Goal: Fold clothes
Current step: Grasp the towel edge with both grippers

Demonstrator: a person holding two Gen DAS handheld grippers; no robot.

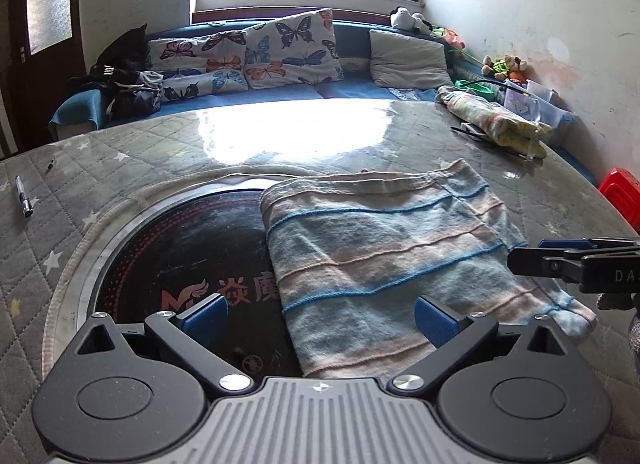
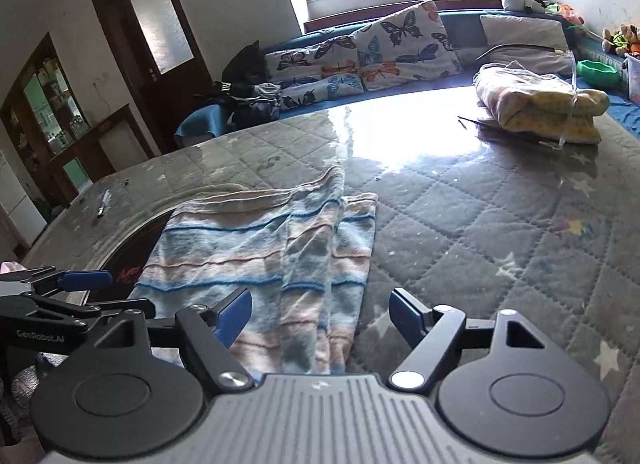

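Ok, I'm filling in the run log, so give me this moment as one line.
phase: pre-grasp | left gripper: open, empty | right gripper: open, empty | striped garment: flat on table, partly folded, untouched

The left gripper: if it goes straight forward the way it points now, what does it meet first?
Most likely the striped blue and pink knit garment, which lies directly ahead of the open left gripper, partly over the black round cooktop. Height above the cloth is unclear, so it might pass just over it.
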